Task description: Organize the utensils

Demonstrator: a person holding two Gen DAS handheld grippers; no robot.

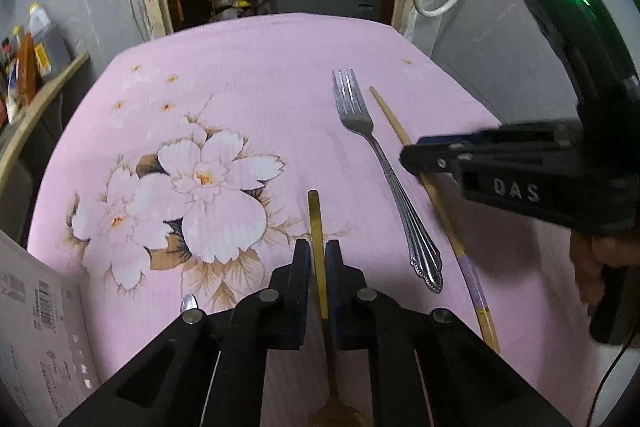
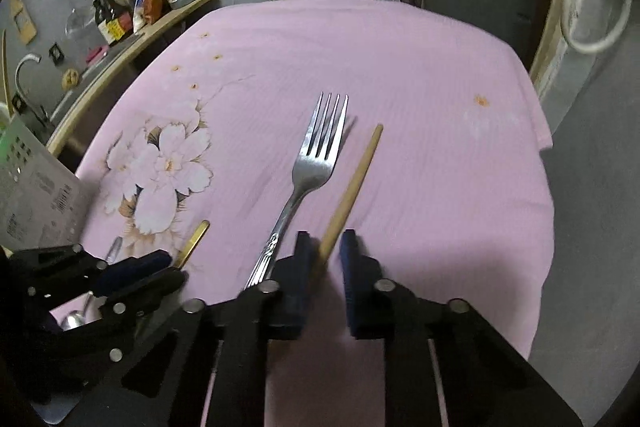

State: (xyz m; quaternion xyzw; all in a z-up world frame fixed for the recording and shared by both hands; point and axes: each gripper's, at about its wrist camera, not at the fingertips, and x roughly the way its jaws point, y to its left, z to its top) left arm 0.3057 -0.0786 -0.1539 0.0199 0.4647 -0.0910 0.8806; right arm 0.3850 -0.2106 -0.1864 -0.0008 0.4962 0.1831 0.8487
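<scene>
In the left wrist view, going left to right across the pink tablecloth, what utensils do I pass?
Silver spoon tip → gold-coloured handle clamped in the left hand-held gripper → fork → wooden chopstick, which the right hand-held gripper crosses.

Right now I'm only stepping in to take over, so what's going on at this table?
A person is sorting cutlery on a pink flowered tablecloth with a gripper in each hand. The left gripper is shut on a gold handle. The right gripper has a wooden chopstick between its fingers; the gap on one side leaves the grip unclear. A steel fork lies untouched between them.
</scene>
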